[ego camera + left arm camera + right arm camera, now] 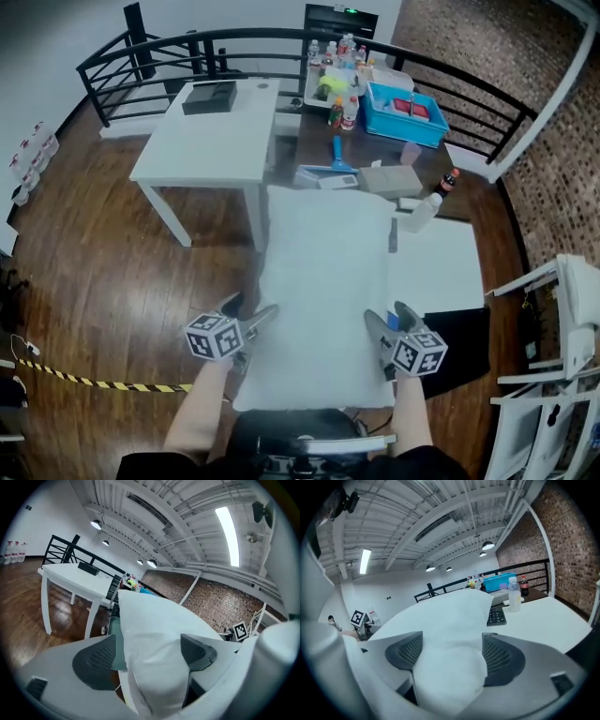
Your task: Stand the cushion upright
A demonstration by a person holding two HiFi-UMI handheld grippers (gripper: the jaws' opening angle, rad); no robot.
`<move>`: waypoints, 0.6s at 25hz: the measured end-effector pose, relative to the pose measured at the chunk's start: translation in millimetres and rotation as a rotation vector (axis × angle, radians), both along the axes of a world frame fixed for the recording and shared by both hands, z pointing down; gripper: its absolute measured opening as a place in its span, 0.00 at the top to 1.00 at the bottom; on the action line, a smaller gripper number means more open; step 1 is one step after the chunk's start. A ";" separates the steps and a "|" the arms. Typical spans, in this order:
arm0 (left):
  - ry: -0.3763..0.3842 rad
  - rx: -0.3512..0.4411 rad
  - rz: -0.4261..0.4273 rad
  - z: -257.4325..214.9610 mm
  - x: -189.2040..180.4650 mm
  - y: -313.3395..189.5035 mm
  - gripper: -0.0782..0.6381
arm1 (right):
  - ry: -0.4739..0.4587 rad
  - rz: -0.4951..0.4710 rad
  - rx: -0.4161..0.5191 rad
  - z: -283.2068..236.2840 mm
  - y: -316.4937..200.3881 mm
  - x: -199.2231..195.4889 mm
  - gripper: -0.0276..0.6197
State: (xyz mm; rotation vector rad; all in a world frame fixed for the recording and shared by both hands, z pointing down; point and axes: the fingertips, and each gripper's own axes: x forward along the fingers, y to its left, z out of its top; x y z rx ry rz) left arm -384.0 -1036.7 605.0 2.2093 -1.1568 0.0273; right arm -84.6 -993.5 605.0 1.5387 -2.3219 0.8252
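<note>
Our left tool (249, 313) and right tool (390, 319) stand wide, each with a near side edge of the white cushion (323, 272) between its jaws, not visibly pinched. The cushion lies stretched out ahead of both tools, not yet upright, its far end beside the keyboard (392, 234) on the white tabletop (441, 267). We judge the grasp is the step in hand. Next, both tools must close on the edges and lift evenly.
</note>
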 end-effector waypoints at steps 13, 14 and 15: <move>0.188 -0.224 0.145 52.2 54.6 -25.0 0.14 | -0.219 -0.088 -0.189 51.7 -21.5 -2.8 0.30; 0.233 -0.242 0.151 53.1 59.6 -24.5 0.14 | -0.244 -0.087 -0.191 53.7 -21.3 -3.1 0.30; 0.278 -0.258 0.154 54.0 64.4 -23.8 0.14 | -0.266 -0.089 -0.192 56.5 -21.3 -2.6 0.30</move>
